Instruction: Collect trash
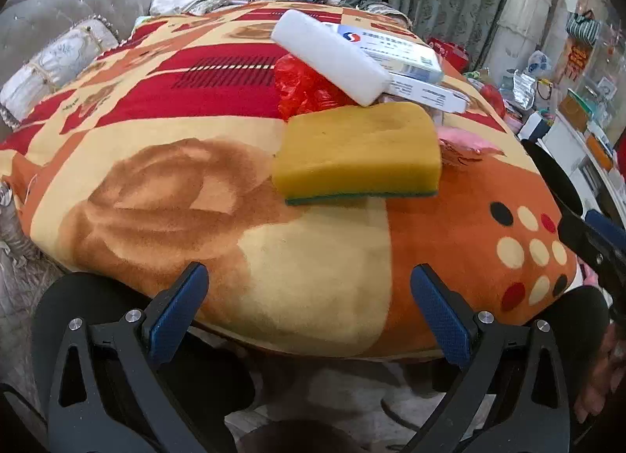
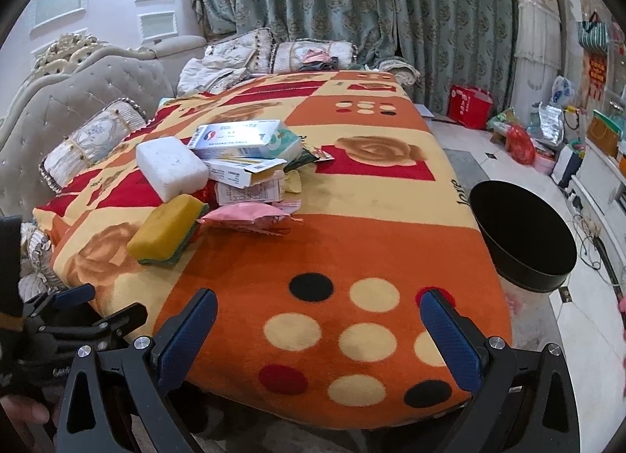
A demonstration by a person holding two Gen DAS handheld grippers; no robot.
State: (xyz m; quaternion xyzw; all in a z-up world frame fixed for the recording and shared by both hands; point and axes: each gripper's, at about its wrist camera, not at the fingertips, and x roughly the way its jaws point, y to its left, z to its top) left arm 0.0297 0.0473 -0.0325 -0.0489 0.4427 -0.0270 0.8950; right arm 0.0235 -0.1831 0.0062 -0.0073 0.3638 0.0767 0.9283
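Patterned orange-red blanket (image 2: 352,241), tufted grey sofa (image 2: 78,101) with cushions (image 2: 94,140), green curtains (image 2: 352,3) behind.

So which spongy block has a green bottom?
The yellow sponge, nearest the tongs: a green layer runs under it. The white block behind it is white all over and rests on the boxes.

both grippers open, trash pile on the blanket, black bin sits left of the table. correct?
Not quite: the black bin sits off the right edge of the blanket-covered table, as the right wrist view shows. The rest holds: left gripper and right gripper are open, and the trash pile lies on the blanket.
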